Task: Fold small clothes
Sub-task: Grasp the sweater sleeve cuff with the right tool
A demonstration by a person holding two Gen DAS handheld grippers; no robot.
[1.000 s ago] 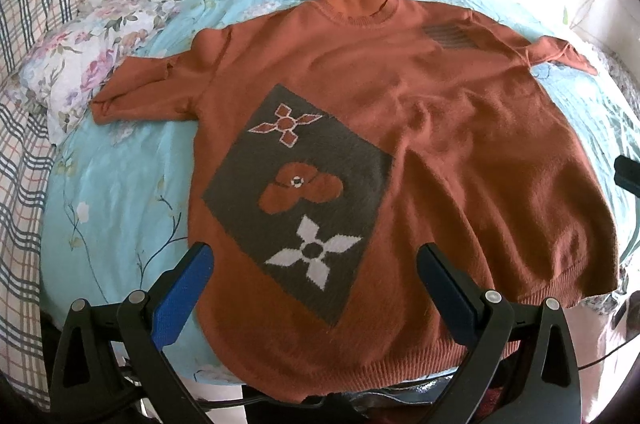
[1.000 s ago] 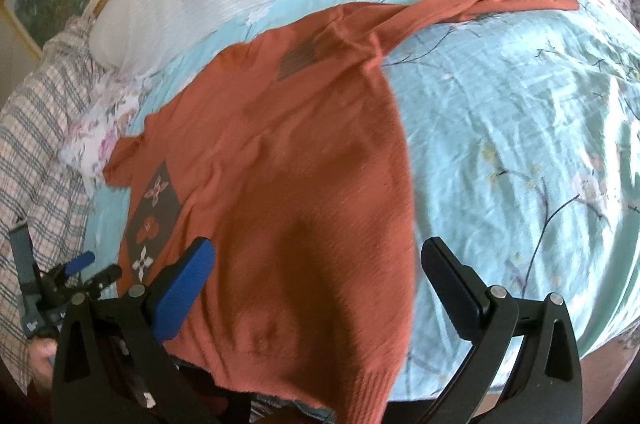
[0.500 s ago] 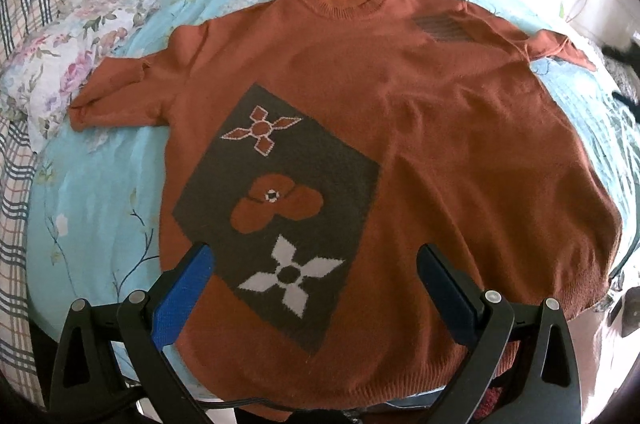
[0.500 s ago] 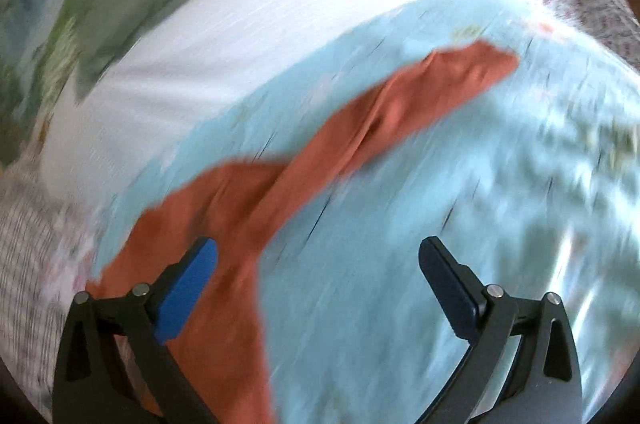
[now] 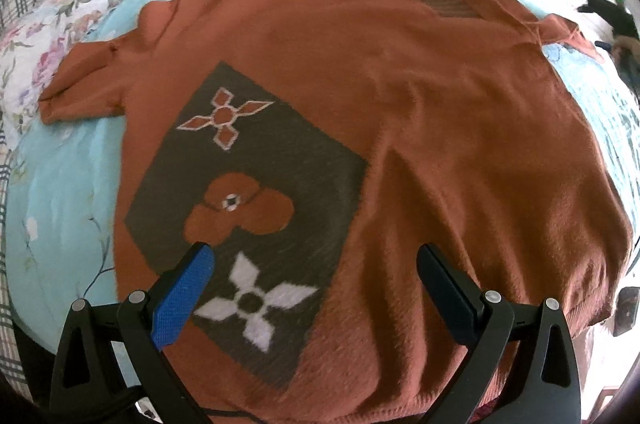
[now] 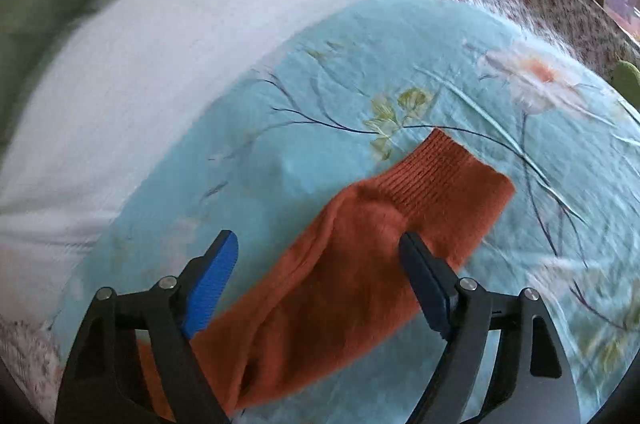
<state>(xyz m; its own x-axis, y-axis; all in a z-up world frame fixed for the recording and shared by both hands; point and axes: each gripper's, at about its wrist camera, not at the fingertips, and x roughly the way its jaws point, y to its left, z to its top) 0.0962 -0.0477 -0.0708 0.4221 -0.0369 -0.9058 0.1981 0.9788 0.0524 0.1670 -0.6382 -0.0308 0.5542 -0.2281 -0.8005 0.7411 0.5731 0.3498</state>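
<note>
Pale blue floral bedding (image 6: 328,72) carries an orange sweater (image 5: 400,104) spread flat, front up. Above its hem hangs the left gripper (image 5: 316,264), jaws wide and empty. The right gripper (image 6: 318,252), jaws just narrowing, straddles the sleeve (image 6: 340,264) near its cuff without pinching it.
</note>
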